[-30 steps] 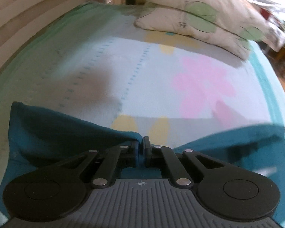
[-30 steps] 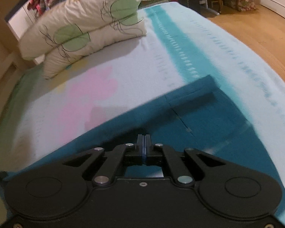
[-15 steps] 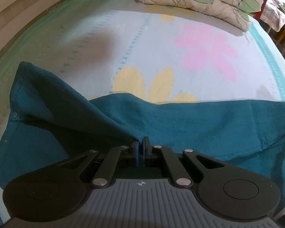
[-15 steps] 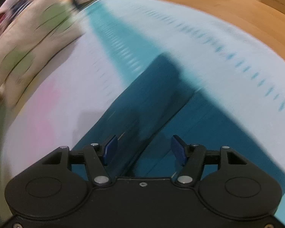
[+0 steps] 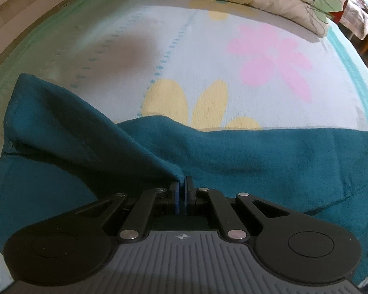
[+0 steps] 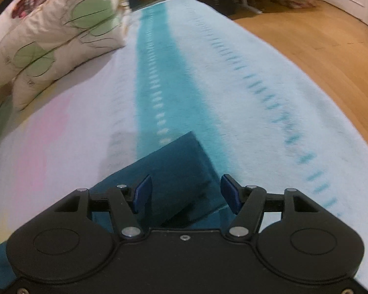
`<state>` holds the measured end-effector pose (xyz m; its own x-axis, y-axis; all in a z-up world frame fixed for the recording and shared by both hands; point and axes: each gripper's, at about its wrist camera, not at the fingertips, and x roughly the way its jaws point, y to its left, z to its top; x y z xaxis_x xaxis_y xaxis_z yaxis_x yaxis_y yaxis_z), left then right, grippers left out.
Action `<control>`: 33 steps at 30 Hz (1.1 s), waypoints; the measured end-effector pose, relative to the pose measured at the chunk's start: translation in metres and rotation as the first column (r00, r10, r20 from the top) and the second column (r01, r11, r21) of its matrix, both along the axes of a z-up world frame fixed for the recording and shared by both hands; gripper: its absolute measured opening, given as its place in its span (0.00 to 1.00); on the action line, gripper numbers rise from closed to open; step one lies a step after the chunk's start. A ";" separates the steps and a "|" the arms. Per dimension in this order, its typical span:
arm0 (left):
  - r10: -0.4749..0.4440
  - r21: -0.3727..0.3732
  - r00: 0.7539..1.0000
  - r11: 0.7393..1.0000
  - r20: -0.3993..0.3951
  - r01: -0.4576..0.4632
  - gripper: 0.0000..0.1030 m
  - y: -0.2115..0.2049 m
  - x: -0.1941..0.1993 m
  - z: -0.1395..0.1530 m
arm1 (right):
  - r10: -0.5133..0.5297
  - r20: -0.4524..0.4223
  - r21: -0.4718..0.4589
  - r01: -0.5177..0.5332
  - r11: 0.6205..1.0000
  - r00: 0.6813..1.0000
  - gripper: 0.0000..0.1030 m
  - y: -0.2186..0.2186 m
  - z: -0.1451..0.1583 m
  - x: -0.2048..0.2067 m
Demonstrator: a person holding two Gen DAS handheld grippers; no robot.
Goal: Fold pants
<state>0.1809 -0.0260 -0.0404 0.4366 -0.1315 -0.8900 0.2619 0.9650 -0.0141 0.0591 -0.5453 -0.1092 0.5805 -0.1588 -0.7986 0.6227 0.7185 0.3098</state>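
Jaws pinch pants [image 5: 233, 156] at left, gape at right; pillows [image 6: 54, 41] well beyond.

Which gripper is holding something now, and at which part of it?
The left gripper holds the dark teal cloth pants, pinching a raised fold of fabric. The right gripper holds nothing; its fingers stand open over one end of the pants.

Pants [image 5: 257, 161]: teal, soft fabric, lying flat across the bed's near side; I see one left fold lifted, far right end squared off.
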 end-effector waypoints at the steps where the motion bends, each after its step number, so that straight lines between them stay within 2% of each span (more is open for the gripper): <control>1: 0.001 0.001 1.000 1.000 0.002 -0.001 0.04 0.000 0.001 0.001 | 0.004 0.016 0.013 -0.004 1.000 1.000 0.64 -0.001 -0.002 0.001; 2: 0.003 0.001 1.000 1.000 0.004 -0.003 0.04 0.000 0.003 0.001 | 0.004 0.031 0.032 -0.005 0.999 0.999 0.60 -0.001 -0.003 0.001; 5: 0.011 -0.008 1.000 1.000 0.020 -0.011 0.04 -0.001 0.006 0.008 | -0.008 0.064 0.083 0.003 0.997 0.998 0.14 -0.008 -0.003 0.003; 8: 0.011 -0.023 0.999 1.000 0.053 -0.010 0.04 -0.003 0.012 0.023 | -0.047 0.084 0.138 0.035 0.990 0.995 0.13 -0.014 0.010 0.006; 11: 0.009 -0.043 0.994 0.999 0.110 -0.004 0.04 -0.003 0.013 0.049 | -0.066 0.134 0.172 0.042 0.984 0.989 0.12 -0.013 0.043 0.003; 16: 0.002 -0.092 0.982 0.996 0.188 0.015 0.04 0.018 -0.013 0.096 | -0.039 0.169 0.166 0.010 0.986 0.985 0.12 -0.001 0.114 -0.027; 19: -0.020 -0.093 0.983 0.995 0.184 0.038 0.04 0.041 -0.041 0.100 | -0.031 0.149 0.138 0.010 0.990 0.988 0.12 0.009 0.135 -0.059; 22: -0.061 -0.037 0.992 0.997 0.110 0.065 0.04 0.054 -0.066 0.076 | -0.030 0.029 0.159 0.025 0.987 0.999 0.13 0.019 0.118 -0.090; 24: -0.071 -0.007 0.997 0.997 0.023 0.071 0.04 0.059 -0.080 0.043 | -0.013 -0.093 0.145 0.026 0.989 0.996 0.13 0.027 0.088 -0.101; 26: -0.067 0.020 0.994 0.997 -0.083 0.069 0.04 0.060 -0.089 0.005 | 0.008 -0.231 0.176 0.033 0.984 0.973 0.13 0.032 0.044 -0.106; 27: -0.062 0.038 0.991 0.997 -0.122 0.067 0.04 0.060 -0.094 -0.013 | 0.013 -0.270 0.187 0.039 0.982 0.963 0.13 0.034 0.027 -0.108; 29: -0.056 0.086 0.984 0.994 -0.171 0.071 0.04 0.056 -0.101 -0.044 | -0.003 -0.304 0.205 0.068 0.976 0.953 0.13 0.033 -0.004 -0.110; 31: -0.054 0.123 0.987 0.990 -0.151 0.073 0.04 0.052 -0.110 -0.057 | -0.016 -0.292 0.202 0.078 0.976 0.956 0.13 0.031 -0.013 -0.110; 33: -0.067 0.149 0.992 0.985 -0.110 0.083 0.04 0.046 -0.117 -0.057 | -0.002 -0.291 0.183 0.058 0.981 0.957 0.15 0.031 -0.008 -0.105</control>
